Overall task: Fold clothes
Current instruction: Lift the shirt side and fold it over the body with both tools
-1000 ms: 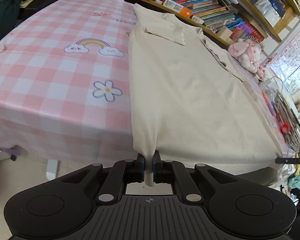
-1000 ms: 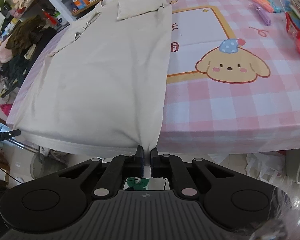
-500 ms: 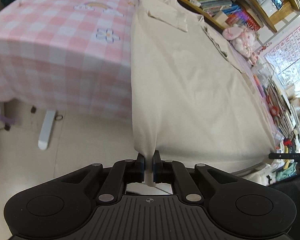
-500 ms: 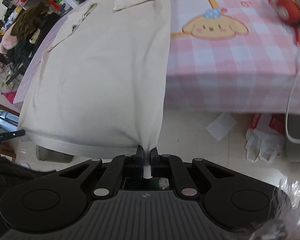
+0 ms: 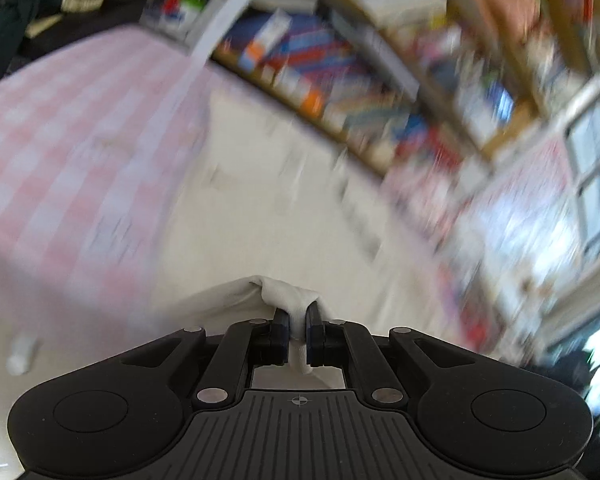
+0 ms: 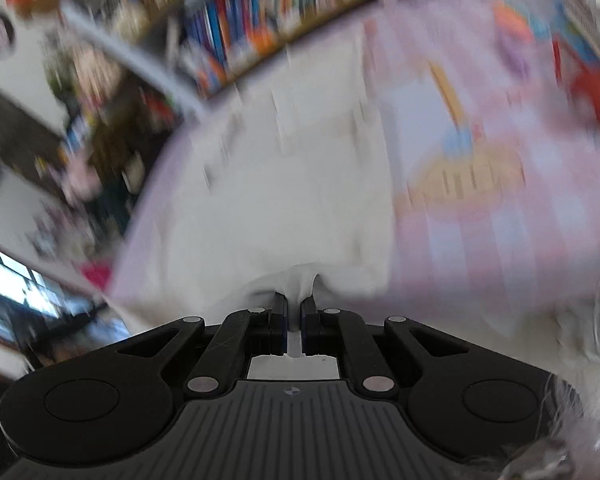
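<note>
Both hand-held grippers, left (image 5: 298, 322) and right (image 6: 294, 316), pinch the cream garment (image 6: 284, 200); surroundings blurred

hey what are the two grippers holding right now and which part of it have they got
Both hold the cream garment. The left gripper and the right gripper each pinch a bunched bit of its near edge, one at each end.

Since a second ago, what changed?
Both grippers swung up and forward, carrying the cream garment's near hem off the table edge; the fabric now bunches at the pinch instead of hanging taut, and both views are motion-blurred. Unchanged: left gripper and right gripper stay clamped on the hem corners, and the pink checked tablecloth.
</note>
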Tool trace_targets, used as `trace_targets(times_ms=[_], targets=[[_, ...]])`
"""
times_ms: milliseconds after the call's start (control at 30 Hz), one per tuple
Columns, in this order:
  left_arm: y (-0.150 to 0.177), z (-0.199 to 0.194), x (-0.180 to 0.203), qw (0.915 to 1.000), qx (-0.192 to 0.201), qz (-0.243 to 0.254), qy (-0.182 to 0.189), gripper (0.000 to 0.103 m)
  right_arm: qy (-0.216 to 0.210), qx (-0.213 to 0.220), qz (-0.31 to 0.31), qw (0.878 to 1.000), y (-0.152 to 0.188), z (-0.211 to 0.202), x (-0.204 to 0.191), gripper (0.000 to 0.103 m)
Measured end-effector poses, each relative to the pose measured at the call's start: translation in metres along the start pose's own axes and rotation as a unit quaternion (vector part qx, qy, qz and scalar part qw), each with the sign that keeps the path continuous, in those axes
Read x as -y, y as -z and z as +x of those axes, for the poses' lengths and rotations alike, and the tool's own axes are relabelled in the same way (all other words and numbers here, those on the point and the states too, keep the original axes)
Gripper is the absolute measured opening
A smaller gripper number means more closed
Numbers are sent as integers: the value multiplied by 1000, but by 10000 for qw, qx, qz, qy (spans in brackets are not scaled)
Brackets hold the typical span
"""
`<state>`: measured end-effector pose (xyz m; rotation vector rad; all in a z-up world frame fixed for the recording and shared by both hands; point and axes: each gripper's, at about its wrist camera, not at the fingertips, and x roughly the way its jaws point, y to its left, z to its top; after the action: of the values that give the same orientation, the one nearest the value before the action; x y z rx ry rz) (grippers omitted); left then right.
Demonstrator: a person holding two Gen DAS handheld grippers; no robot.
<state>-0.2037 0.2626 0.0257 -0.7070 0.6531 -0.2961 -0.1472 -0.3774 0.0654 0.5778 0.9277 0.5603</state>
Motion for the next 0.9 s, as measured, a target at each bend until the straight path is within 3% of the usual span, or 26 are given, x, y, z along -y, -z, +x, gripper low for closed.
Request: trace_targets(times_ms=[167,333,633,900], targets=[[-56,29,-6,9893,1070,-738,667,6,-380,1027,331,9934,-56,20,-8,6],[-106,71,-15,9790,1522,-970,948,6,-406,1602,559,9847,-102,54,-6,6],[-174,152,-46,9785,1401,-1222,895,6,-253,1757,753,9812,-186,126,8,6],[-205,213,-75,9827,1047,-1411,586,6,-65,1670,1129,9794,-225,188,38,6]])
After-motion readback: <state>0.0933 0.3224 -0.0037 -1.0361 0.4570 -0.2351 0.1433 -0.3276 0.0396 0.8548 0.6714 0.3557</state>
